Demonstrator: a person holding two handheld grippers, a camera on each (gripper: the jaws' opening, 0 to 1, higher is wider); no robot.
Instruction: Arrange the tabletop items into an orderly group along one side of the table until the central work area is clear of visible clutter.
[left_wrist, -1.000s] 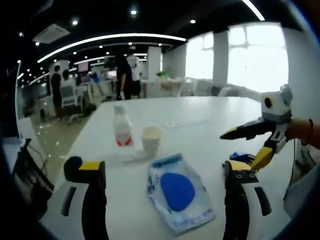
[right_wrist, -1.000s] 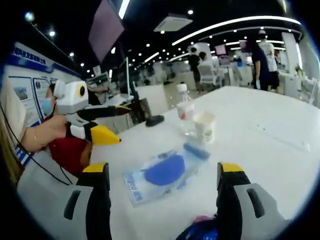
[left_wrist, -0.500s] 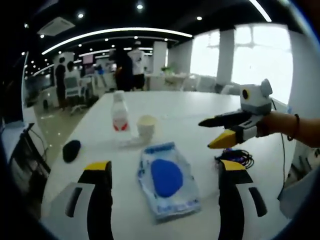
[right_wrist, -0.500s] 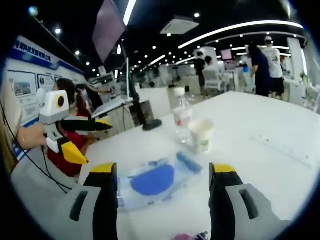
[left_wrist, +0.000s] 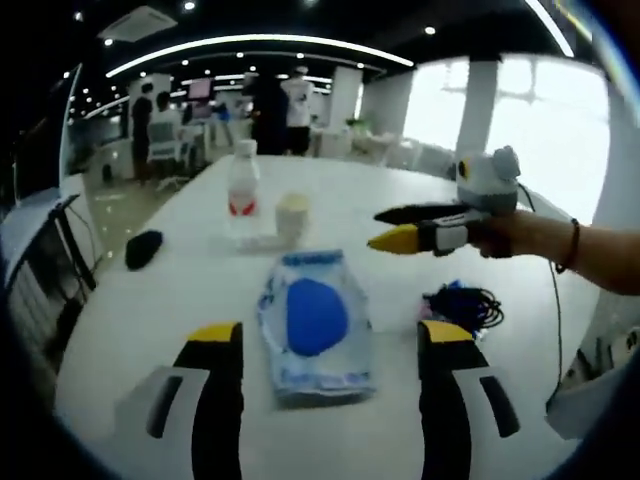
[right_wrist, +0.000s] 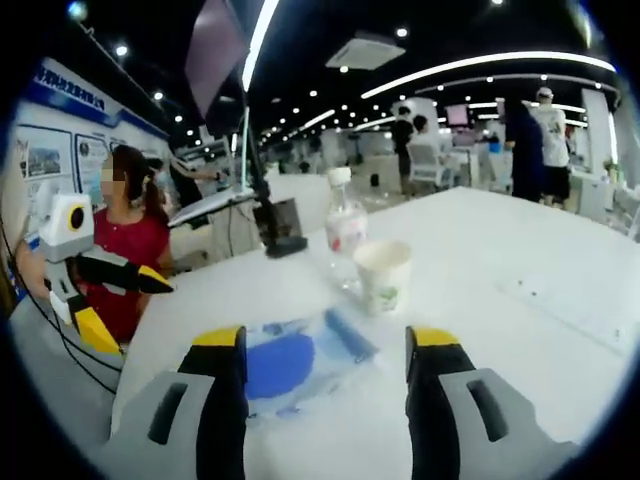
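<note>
- Judged from how things lie, the tidying has hardly begun: the items sit scattered over the middle of the white tabletop (left_wrist: 120, 330), not grouped along 1 side.
- The clear packet with a blue pad (left_wrist: 312, 322) lies flat in the centre, between the left gripper's (left_wrist: 325, 355) 2 spread fingers and a little ahead of them, untouched.
- Farther off stand a plastic bottle (left_wrist: 241, 192) and, just beside it, a paper cup (left_wrist: 292, 217); both are upright.
- A small black object (left_wrist: 143, 249) lies apart toward 1 edge, and a tangle of dark cable (left_wrist: 463, 304) lies toward the opposite edge.
- The right gripper (right_wrist: 322, 352) also has its fingers released, holding nothing, hovering near the packet.
- All 5 things are left to move.
</note>
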